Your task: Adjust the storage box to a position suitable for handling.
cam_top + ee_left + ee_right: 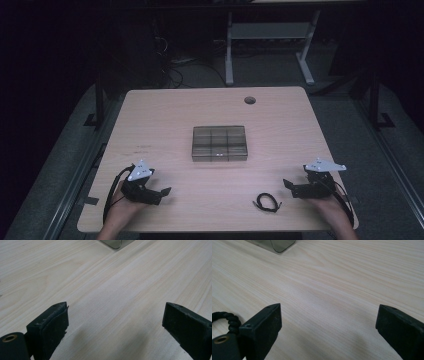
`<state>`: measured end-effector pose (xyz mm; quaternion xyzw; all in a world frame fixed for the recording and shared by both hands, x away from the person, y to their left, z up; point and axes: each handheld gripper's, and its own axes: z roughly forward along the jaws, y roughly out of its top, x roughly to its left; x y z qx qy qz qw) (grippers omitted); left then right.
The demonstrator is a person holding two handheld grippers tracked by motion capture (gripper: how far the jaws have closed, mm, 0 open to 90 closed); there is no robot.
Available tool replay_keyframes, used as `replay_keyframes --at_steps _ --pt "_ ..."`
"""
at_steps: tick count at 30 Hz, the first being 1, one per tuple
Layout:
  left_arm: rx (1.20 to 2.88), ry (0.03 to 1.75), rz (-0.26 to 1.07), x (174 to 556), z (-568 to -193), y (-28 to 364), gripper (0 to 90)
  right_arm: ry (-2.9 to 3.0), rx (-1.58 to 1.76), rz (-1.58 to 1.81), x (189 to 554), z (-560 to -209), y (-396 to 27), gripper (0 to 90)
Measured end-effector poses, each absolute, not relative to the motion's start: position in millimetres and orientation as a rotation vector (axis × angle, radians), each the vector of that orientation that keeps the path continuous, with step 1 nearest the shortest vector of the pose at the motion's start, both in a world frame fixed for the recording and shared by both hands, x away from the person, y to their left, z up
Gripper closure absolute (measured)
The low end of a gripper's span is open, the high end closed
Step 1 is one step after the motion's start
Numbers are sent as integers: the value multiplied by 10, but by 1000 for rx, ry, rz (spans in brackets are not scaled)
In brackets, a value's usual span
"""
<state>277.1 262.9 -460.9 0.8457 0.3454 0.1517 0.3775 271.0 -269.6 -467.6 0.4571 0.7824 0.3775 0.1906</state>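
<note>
A clear grey compartment box (219,143) lies shut in the middle of the wooden table (280,125). A small black braided cord loop (267,202) lies near the front edge, right of centre. My left gripper (165,192) rests low over the front left of the table, jaws wide apart with bare wood between them (115,315). My right gripper (287,183) sits at the front right, pointing left, open with nothing between its jaws (329,315). The cord (227,318) lies just outside its left jaw. A corner of the box (113,243) appears at the top of the left gripper view, and the box corner (274,245) at the top of the right gripper view.
A round cable hole (250,100) sits near the table's far edge. Beyond the table stand a white desk frame (270,40) and loose cables (175,75) on the dark floor. Metal rails run along both sides of the table.
</note>
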Motion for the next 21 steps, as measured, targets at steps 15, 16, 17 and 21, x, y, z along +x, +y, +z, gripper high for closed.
replay_keyframes --at_steps 15,16,17,21 --pt "2139 905 385 2745 -4549 2639 145 2245 1219 1114 2747 -4640 -2579 160" --pt "2130 906 392 2748 -4545 2640 151 2250 1217 1117 2745 -4640 -2571 168" --pt "2130 906 392 2748 -4545 2640 169 2250 1217 1117 2745 -4640 -2571 168" --pt "2115 916 368 2758 -4524 2628 220 2258 1222 1125 2763 -4637 -2531 206"
